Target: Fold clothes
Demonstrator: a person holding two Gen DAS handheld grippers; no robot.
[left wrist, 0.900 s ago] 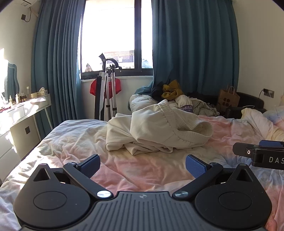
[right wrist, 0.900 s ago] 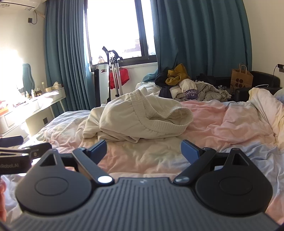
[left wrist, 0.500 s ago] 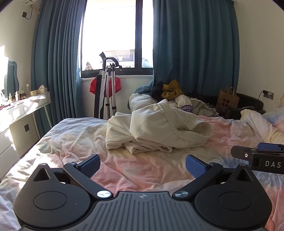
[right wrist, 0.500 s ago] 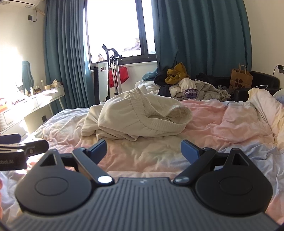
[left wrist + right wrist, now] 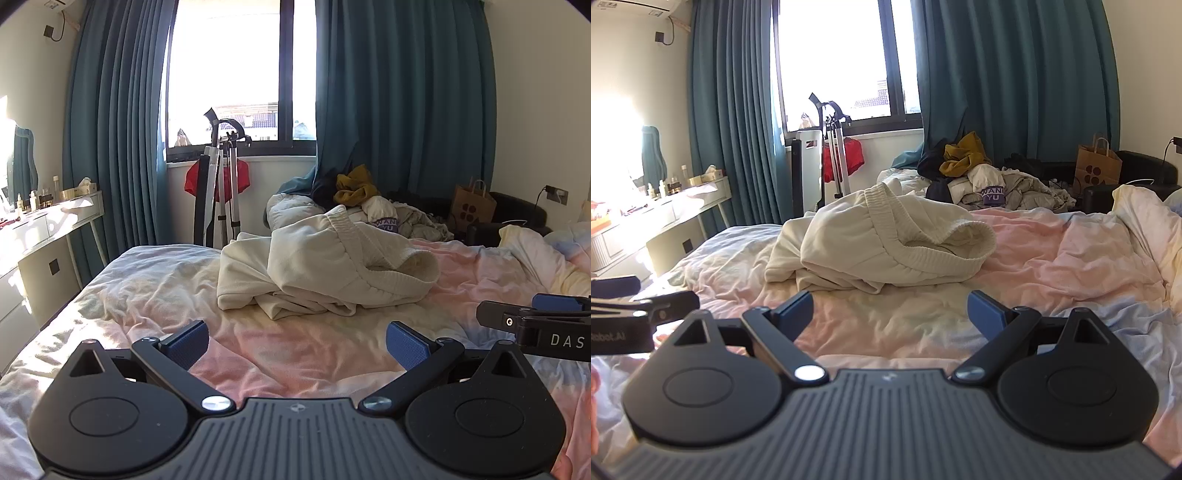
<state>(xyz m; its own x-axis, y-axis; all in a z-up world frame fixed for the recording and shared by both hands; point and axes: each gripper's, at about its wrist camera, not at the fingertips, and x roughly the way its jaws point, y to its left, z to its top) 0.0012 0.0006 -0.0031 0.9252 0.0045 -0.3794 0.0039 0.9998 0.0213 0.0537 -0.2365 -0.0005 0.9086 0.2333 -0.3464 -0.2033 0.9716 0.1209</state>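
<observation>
So basically nothing is getting folded yet. Going left to right: the left gripper [image 5: 297,341] is hovering low over the rumpled pink-and-white bed sheet [image 5: 303,354], blue pads spread wide, gripping nothing. Ahead in the middle, the cream ribbed-waistband sweatpants [image 5: 332,266] are sitting in a crumpled heap on the bed, clear of both tools. The right gripper [image 5: 890,314] is doing the same, jaws apart and empty. I'd say the whole fold is still left.
</observation>
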